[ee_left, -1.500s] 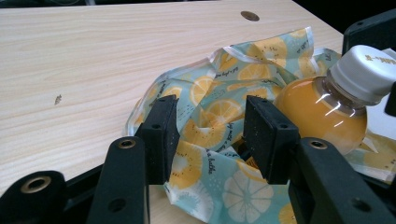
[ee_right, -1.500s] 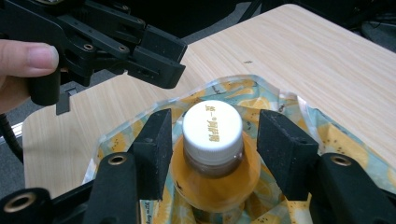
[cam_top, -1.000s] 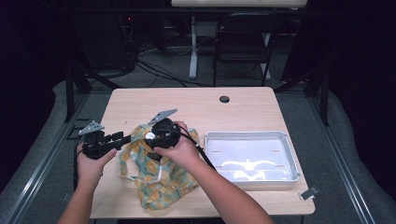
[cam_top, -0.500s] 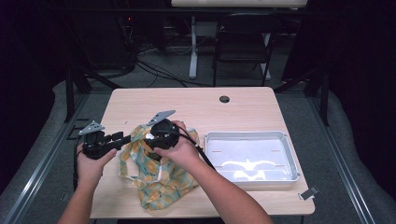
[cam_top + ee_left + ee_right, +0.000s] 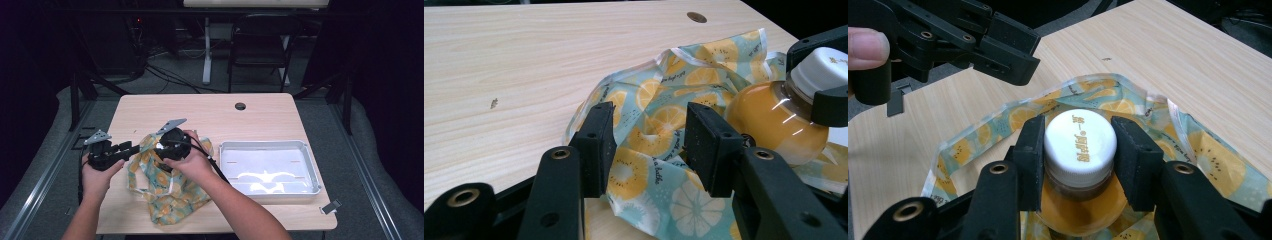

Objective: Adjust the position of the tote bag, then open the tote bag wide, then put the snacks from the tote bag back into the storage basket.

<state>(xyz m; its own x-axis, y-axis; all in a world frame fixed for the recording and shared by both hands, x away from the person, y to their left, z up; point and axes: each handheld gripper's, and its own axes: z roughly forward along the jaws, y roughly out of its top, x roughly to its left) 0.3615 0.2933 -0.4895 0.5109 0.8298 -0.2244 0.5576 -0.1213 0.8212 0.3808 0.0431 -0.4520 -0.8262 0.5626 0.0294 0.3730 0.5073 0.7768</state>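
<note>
Changed since earlier: your right hand-held gripper (image 5: 1075, 160) has just been closing its jaws, with the bottle's cap between them. Both hands, the bag and the tray sit where they did.

Right hand-held gripper: its jaws stand at a middling width, one pad on each side of the white cap (image 5: 1079, 142). In the right gripper view the pads sit tight against the cap, so I judge it held.

Bottle: the orange bottle (image 5: 776, 122) lies at the mouth of the bag, cap end pointing away from the bag's bottom. A grip on the cap leaves the round body free to slide in or out.

Left hand-held gripper: your left one (image 5: 649, 145) has its jaws fairly wide, reaching over the bag's edge. Fabric shows between the pads, but they do not pinch it, so nothing is held there yet.

Bag: the lemon-print bag (image 5: 167, 192) lies crumpled on the surface (image 5: 200, 112), left of the tray. It is limp and will drag along with the bottle unless you pin its rim.

Why the split: one hand works the bottle while the other waits at the rim, likely to hold the mouth open or steady.

Tray: the metal tray (image 5: 310, 172) stands at the right, apart from the bag, with nothing in it.

Watch for: the cap is smooth, so the bottle may swing or slip when lifted.
</note>
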